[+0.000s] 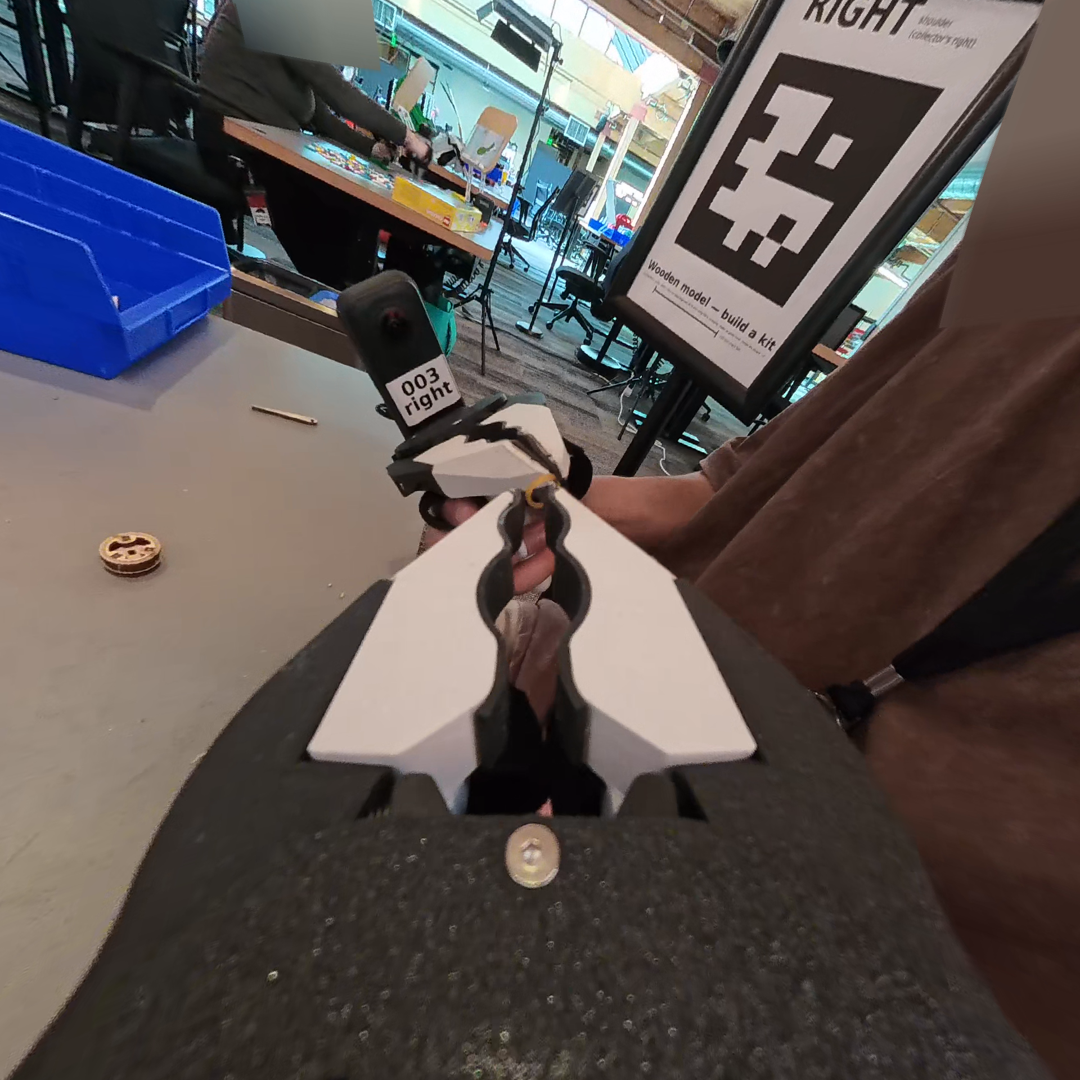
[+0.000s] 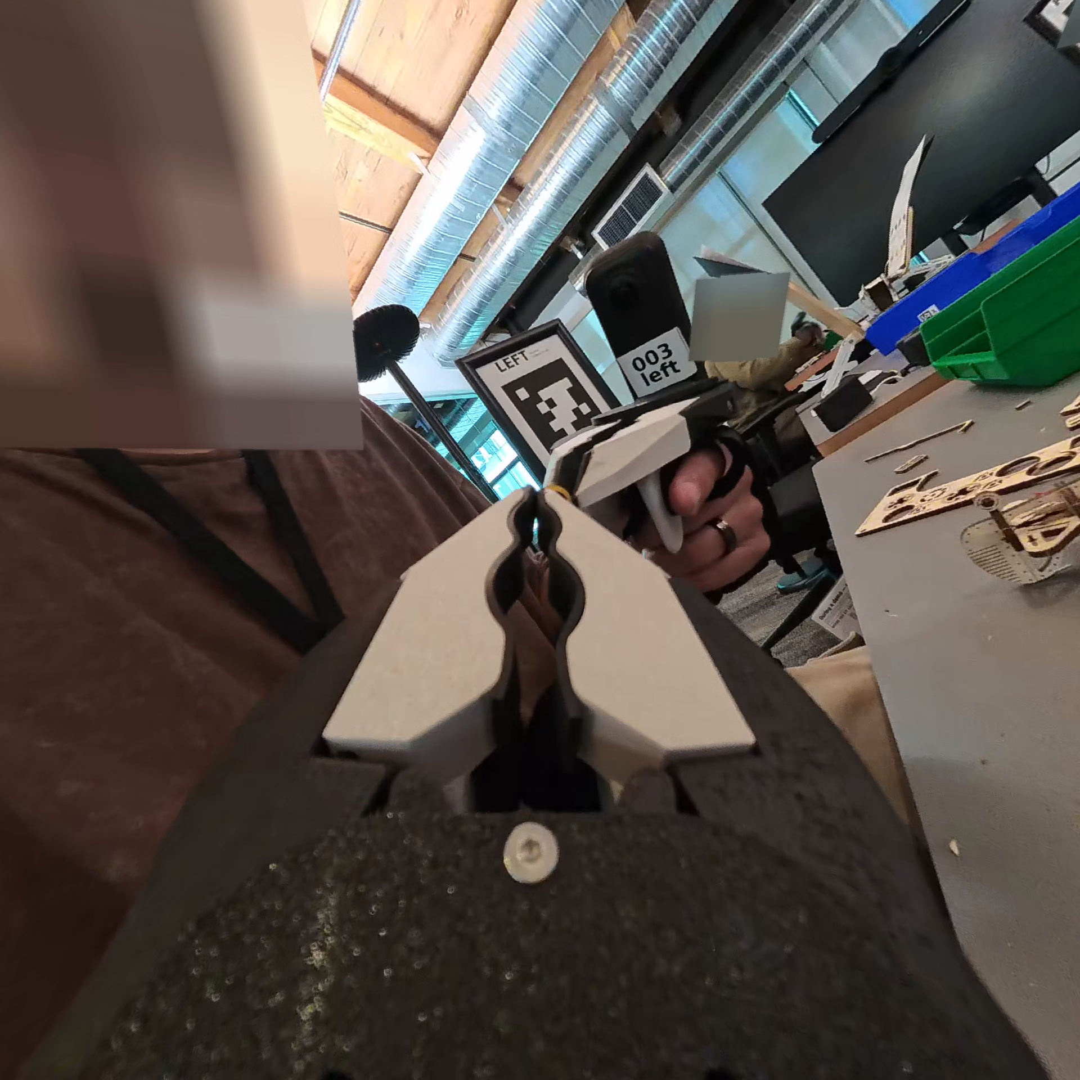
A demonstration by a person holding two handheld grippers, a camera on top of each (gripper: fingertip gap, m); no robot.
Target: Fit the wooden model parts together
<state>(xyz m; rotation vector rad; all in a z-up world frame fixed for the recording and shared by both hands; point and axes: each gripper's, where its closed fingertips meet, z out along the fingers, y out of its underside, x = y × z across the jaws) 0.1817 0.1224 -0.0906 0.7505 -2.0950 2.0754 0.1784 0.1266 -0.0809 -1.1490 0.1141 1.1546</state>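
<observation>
Hand-held gripper point(image 1: 535, 497) tips on yellow band point(image 1: 539, 488)

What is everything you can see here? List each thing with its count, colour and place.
blue bin: one, blue, far left of the table
wooden wheel: one, tan, lying flat on the grey table
wooden stick: one, tan, beyond the wheel
green bin: one, green, far right
parts sheet: one, pale wood with cut-outs, right side of the table
part-built model: one, pale wood, beside the sheet
marker boards: two, black and white, one at each side of the person
yellow loop: one, where the two tool tips meet
left tool: white fingers, shut
right tool: white fingers, shut
left hand: on its tool's handle
</observation>
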